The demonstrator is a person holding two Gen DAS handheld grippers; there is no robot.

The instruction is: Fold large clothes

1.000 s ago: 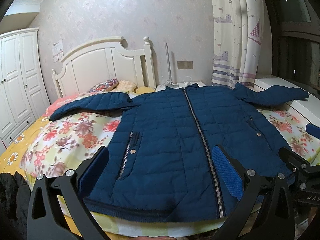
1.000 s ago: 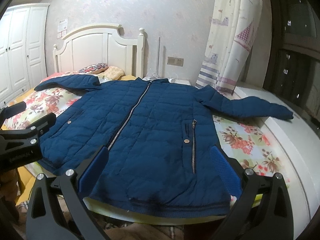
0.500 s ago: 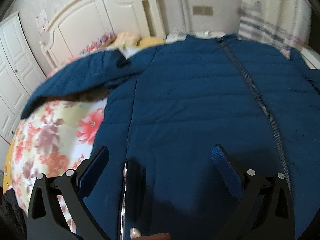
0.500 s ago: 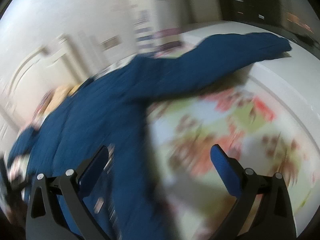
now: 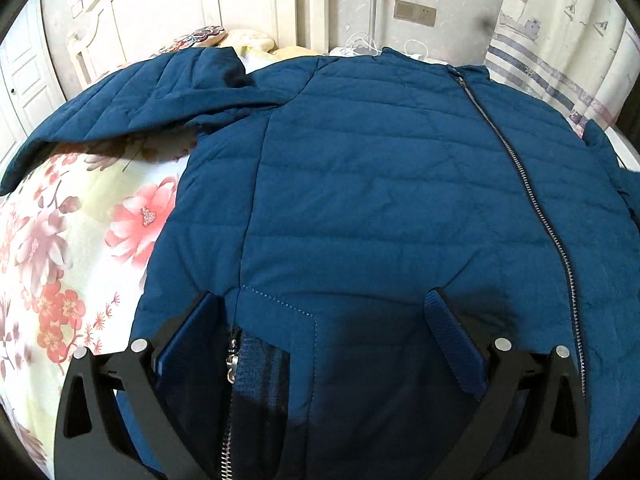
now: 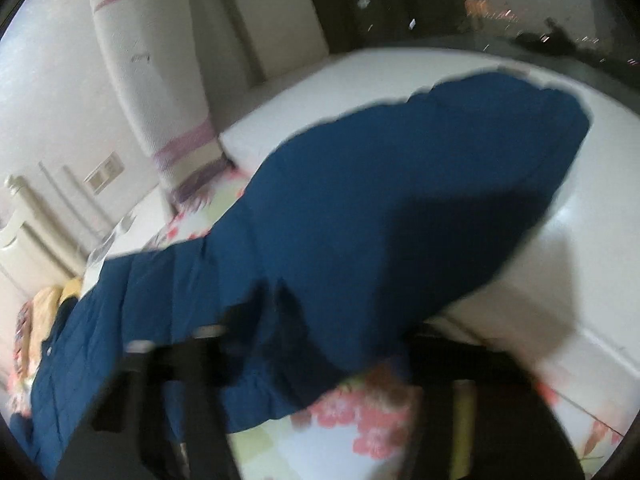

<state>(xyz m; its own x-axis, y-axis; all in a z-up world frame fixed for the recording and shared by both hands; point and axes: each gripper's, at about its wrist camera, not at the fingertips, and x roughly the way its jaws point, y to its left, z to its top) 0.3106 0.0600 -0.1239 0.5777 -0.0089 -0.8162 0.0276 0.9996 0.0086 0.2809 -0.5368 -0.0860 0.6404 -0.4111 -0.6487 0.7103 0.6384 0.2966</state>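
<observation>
No brand, label or writing can be read anywhere. The navy quilted jacket [image 5: 380, 184] lies zipped and front-up on the floral bedspread [image 5: 80, 240], one sleeve [image 5: 132, 108] spread toward the white headboard [image 5: 192, 12]. The left gripper [image 5: 326, 340] stands wide over the jacket's pocket zipper [image 5: 231, 360] — its pads are not pinching the cloth. The right-wrist view is badly smeared: the right gripper [image 6: 316, 392] is a dark blur, its jaws closing, and whether cloth is caught cannot be told. The other sleeve [image 6: 400, 200] reaches onto a white ledge [image 6: 580, 240].
</observation>
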